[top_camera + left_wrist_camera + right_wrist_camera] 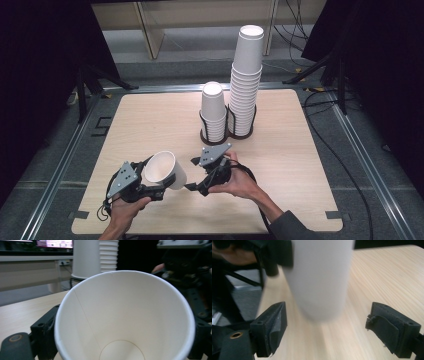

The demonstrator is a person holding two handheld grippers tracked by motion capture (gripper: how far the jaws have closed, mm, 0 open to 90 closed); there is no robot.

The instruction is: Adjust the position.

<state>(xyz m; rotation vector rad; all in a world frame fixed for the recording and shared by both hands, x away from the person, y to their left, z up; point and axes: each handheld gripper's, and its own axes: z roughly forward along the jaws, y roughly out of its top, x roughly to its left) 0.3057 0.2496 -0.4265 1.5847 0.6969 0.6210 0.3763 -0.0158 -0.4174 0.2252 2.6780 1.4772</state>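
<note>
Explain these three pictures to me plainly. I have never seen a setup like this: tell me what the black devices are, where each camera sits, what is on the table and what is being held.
No robot here: a person holds a hand-operated two-jaw gripper in each hand. The high view looks down on a wooden table from above. The left gripper is shut on a white paper cup, tipped on its side with its mouth toward that gripper's camera. The right gripper sits just beside the cup's base. Each gripper carries its own camera. The left gripper view looks straight into the cup. The right gripper view shows its own jaws wide open, with the cup blurred beyond them. At the back of the table stand a short stack of cups and a tall stack, each in a dark holder.
</note>
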